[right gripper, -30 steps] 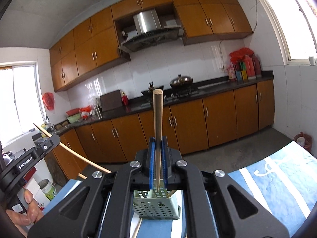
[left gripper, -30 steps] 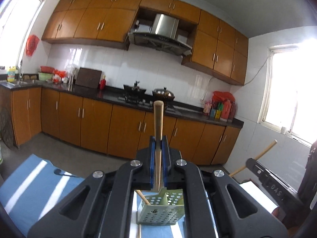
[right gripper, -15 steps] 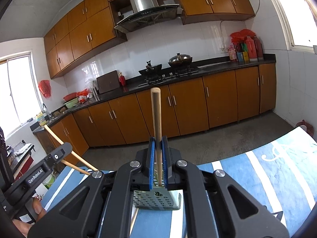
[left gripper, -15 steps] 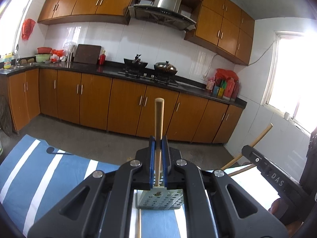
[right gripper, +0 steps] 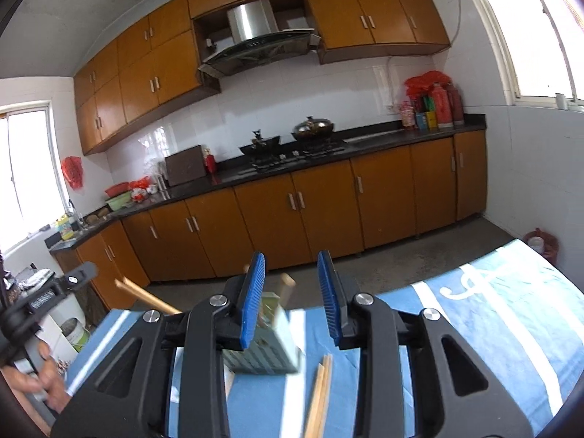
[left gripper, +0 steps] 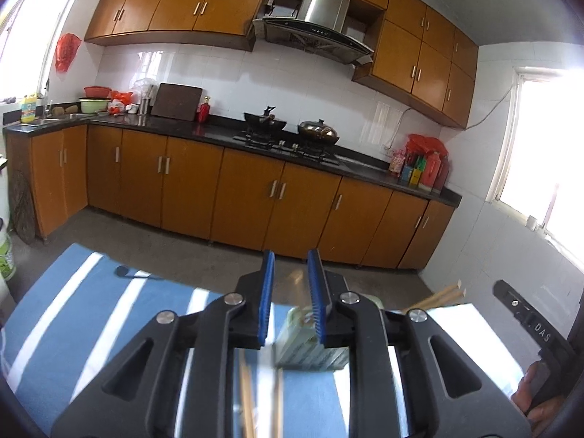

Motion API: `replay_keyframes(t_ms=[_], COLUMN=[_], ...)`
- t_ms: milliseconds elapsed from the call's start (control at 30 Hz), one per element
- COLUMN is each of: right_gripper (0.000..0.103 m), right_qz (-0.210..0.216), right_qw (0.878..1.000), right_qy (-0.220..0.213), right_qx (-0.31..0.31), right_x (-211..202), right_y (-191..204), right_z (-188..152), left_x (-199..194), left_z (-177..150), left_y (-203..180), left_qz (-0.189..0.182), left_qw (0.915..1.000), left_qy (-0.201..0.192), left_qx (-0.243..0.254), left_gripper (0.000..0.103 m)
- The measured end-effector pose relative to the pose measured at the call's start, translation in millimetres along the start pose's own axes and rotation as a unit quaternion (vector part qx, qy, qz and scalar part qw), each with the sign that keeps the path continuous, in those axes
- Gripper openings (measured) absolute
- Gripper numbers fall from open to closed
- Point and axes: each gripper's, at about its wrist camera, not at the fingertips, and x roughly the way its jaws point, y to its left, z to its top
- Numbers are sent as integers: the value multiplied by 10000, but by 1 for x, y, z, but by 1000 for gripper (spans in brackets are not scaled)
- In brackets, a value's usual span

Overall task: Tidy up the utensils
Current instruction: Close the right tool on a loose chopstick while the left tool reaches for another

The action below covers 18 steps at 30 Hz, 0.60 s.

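My left gripper [left gripper: 289, 297] is open and empty, just above and short of the pale green perforated utensil basket [left gripper: 310, 346] on the blue striped cloth. My right gripper [right gripper: 292, 297] is open and empty over the same basket [right gripper: 262, 354]. Wooden chopsticks [right gripper: 286, 286] stick up out of the basket. More chopsticks [right gripper: 319, 394] lie flat on the cloth in front of it; they also show blurred in the left wrist view [left gripper: 248, 401]. Chopstick ends [left gripper: 441, 296] poke out by the right gripper's body [left gripper: 529, 325].
The table carries a blue and white striped cloth [left gripper: 91, 310] whose far edge drops to a grey floor. Orange kitchen cabinets [left gripper: 255, 197] and a dark counter with a stove line the far wall. The other handheld gripper [right gripper: 47, 295] shows at left.
Both grippers held an upright chopstick earlier; both have opened and let go. The chopsticks now stand in or by the basket. Both views have shifted and blurred.
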Motion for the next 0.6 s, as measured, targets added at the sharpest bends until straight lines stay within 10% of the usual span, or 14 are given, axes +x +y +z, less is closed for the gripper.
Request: replay_keyframes(t_ms=[400, 600], right_gripper=[22, 21], right_qz=[-151, -60], right_qw=[9718, 9609], right_qy=[2353, 2763], right_qx=[38, -146], right_x=[55, 69], right_y=[-27, -5], right_z=[-141, -177], left_x=[9, 15], left_z=[-116, -152], left_y=[63, 77], left_qz=[606, 610], left_qw=[9859, 9772], left_qy=[1543, 2029], left_qx=[223, 148], left_gripper=[26, 26])
